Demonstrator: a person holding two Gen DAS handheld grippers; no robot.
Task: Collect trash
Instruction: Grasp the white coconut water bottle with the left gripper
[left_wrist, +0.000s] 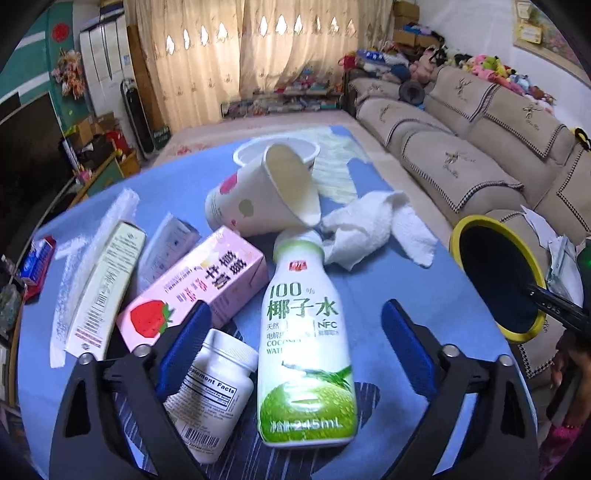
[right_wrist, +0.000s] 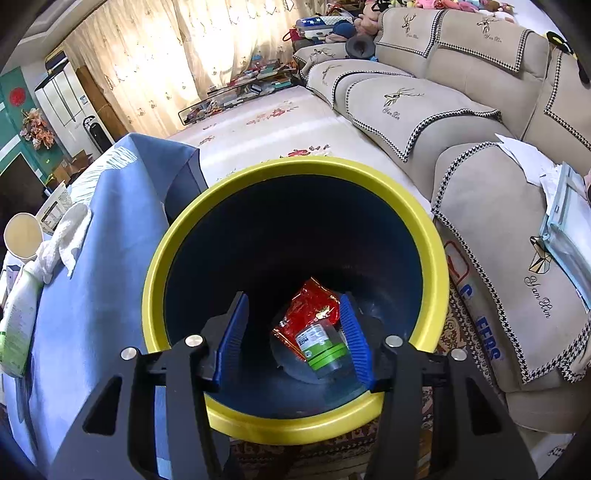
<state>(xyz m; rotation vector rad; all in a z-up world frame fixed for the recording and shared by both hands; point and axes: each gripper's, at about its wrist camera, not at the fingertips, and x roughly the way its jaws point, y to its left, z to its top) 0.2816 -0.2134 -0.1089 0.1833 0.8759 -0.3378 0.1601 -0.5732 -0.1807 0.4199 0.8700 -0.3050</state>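
- the worktop (left_wrist: 388, 280) wears a blue cloth and carries most of the trash; a beige sofa (left_wrist: 480, 147) stands well beyond it.
- the bin (right_wrist: 295, 428), yellow-rimmed and dark inside, stands on the floor just beside the worktop; a red wrapper (right_wrist: 314, 302) and a small clear bottle (right_wrist: 325, 345) lie at its bottom.
- my right tool (right_wrist: 293, 338) hangs over the bin mouth, jaws partly apart with nothing between them.
- my left tool (left_wrist: 295, 347) hovers over the worktop, jaws wide apart either side of the coconut water bottle (left_wrist: 306, 350), pads not pressing it.
- beside that bottle lie a pink milk carton (left_wrist: 192, 284), a white pill bottle (left_wrist: 210, 395), a paper cup (left_wrist: 266, 192) on its side and a crumpled tissue (left_wrist: 369, 229).
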